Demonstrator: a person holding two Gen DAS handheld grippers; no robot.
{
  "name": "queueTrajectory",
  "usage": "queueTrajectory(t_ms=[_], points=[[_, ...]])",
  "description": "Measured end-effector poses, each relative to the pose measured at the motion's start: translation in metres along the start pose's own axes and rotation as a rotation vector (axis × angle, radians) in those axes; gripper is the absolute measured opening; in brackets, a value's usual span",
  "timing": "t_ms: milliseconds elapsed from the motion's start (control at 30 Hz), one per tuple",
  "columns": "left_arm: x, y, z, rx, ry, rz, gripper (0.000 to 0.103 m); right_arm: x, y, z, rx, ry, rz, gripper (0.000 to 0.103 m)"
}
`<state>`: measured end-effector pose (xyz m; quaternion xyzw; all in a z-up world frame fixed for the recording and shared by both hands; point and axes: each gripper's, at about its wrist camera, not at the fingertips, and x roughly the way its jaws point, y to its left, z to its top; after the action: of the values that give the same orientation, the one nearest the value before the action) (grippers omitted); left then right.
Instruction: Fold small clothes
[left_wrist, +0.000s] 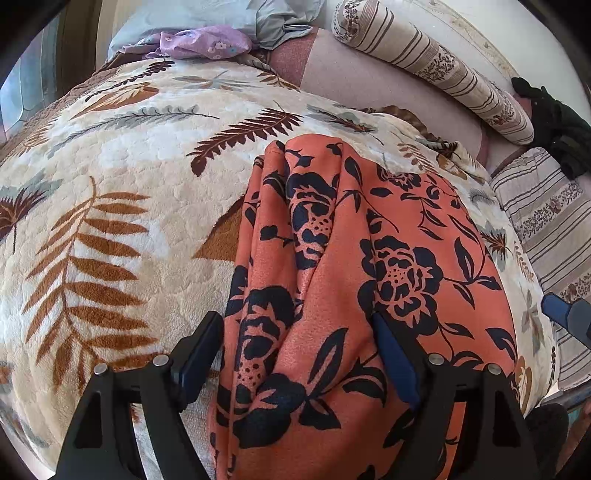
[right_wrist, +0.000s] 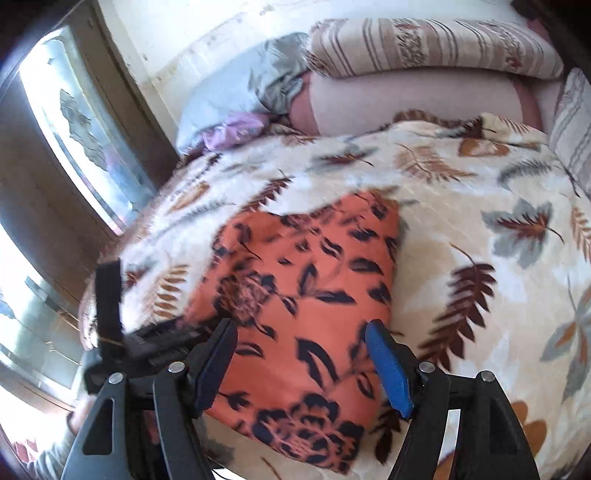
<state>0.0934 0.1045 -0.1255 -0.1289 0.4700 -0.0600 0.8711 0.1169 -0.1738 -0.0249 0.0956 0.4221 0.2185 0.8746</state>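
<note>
While everything is placed relative to the blanket, largest comes first:
Blanket (left_wrist: 122, 177): cream fleece with leaf print, spread over the bed.
Garment (left_wrist: 332, 295): orange cloth with dark flowers, lying folded and rumpled on the blanket.
Left gripper (left_wrist: 299, 354): jaws wide, released, straddling the garment's near ridge.
Right gripper (right_wrist: 301, 363): jaws apart, released, above the garment; view blurred.

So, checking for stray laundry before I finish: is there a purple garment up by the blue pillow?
Yes, a purple floral garment lies crumpled against the blue pillow at the blanket's far edge.
</note>
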Motion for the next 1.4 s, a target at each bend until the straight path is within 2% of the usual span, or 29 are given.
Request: queueTrajectory(t_ms=[67, 100, 133, 167, 267, 467, 500, 533, 600, 633, 767, 933, 1067, 1133, 1167, 1333, 1367, 1400], points=[[0.000, -0.001, 0.000, 0.000, -0.001, 0.001, 0.084, 0.027, -0.005, -0.005, 0.037, 0.082, 0.050, 0.076], [0.000, -0.001, -0.001, 0.001, 0.001, -0.002, 0.084, 0.047, -0.011, -0.011, 0.064, 0.163, 0.054, 0.076], [0.001, -0.002, -0.001, 0.002, -0.001, -0.001, 0.084, 0.056, -0.014, -0.017, 0.071, 0.175, 0.034, 0.077], [0.000, -0.001, -0.001, 0.001, -0.004, -0.001, 0.084, 0.053, -0.013, -0.019, 0.059, 0.138, 0.036, 0.077], [-0.002, 0.002, -0.002, -0.018, -0.004, -0.018, 0.084, 0.047, -0.008, -0.021, 0.032, 0.129, 0.031, 0.077], [-0.020, 0.017, -0.008, -0.139, -0.002, -0.074, 0.083, 0.038, -0.009, -0.031, 0.012, 0.106, 0.033, 0.077], [-0.021, 0.020, -0.012, -0.155, 0.010, -0.081, 0.080, 0.037, -0.009, -0.034, 0.000, 0.096, 0.033, 0.077], [-0.023, 0.023, -0.019, -0.173, 0.025, -0.106, 0.071, 0.037, -0.009, -0.038, -0.007, 0.082, 0.034, 0.077], [-0.029, 0.031, -0.030, -0.224, 0.039, -0.149, 0.060, 0.037, -0.011, -0.040, 0.001, 0.064, 0.044, 0.078], [-0.032, 0.033, -0.034, -0.228, 0.038, -0.141, 0.055, 0.036, -0.012, -0.040, 0.012, 0.057, 0.055, 0.079], [-0.035, 0.034, -0.039, -0.242, 0.043, -0.130, 0.053, 0.036, -0.016, -0.040, 0.029, 0.045, 0.087, 0.080], [-0.042, 0.022, -0.036, -0.194, 0.058, -0.053, 0.060, 0.034, -0.024, -0.044, 0.034, 0.014, 0.138, 0.080], [-0.053, 0.013, -0.010, -0.145, 0.033, -0.015, 0.061, 0.033, -0.031, -0.048, 0.055, -0.016, 0.181, 0.080], [-0.052, 0.008, 0.008, -0.129, 0.017, -0.020, 0.069, 0.033, -0.033, -0.049, 0.062, -0.024, 0.196, 0.081], [-0.049, 0.006, 0.016, -0.122, 0.016, -0.025, 0.069, 0.033, -0.034, -0.049, 0.064, -0.028, 0.205, 0.082], [-0.011, 0.004, 0.043, -0.143, 0.084, -0.007, 0.069, 0.032, -0.037, -0.051, 0.066, -0.043, 0.238, 0.082], [0.000, 0.009, 0.045, -0.160, 0.110, 0.007, 0.066, 0.032, -0.038, -0.051, 0.066, -0.045, 0.244, 0.082], [0.010, 0.016, 0.045, -0.196, 0.133, 0.016, 0.055, 0.032, -0.039, -0.051, 0.069, -0.047, 0.250, 0.082]])
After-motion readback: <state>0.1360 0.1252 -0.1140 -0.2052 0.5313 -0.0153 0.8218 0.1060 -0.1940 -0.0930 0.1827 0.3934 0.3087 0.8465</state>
